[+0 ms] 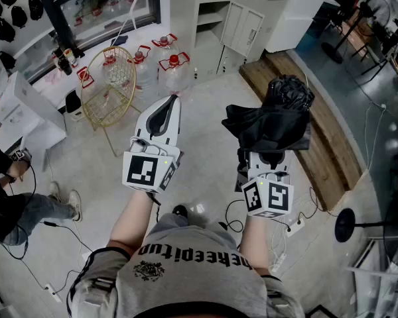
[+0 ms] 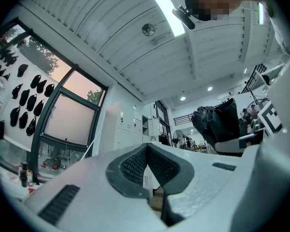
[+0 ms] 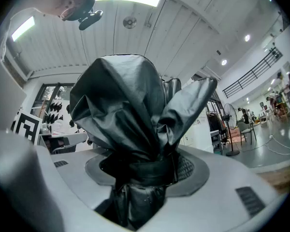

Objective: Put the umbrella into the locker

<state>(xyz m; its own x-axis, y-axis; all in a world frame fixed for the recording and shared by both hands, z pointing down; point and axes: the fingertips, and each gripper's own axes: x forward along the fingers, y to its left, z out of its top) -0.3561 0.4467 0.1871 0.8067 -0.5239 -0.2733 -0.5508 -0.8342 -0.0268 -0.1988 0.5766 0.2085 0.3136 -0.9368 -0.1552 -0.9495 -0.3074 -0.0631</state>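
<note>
The pale tiled floor (image 1: 205, 105) is spreading under everything, and the white lockers (image 1: 242, 22) are standing at its far edge, one door hanging ajar, with a long wooden platform (image 1: 322, 138) running along their right. A gold wire chair (image 1: 108, 88) is sitting to the left, and clear water jugs (image 1: 174, 71) with red caps are crowding just behind it. The folded black umbrella (image 1: 275, 114) is riding in the right gripper (image 1: 268, 158), well short of the lockers. Its fingers (image 3: 186, 168) are standing wide and pressing on the strapped waist of the bundle, with loose fabric billowing above them. The left gripper (image 1: 167, 106) is hovering beside it, carrying nothing. Its fingers (image 2: 135, 166) are meeting at the tips.
</note>
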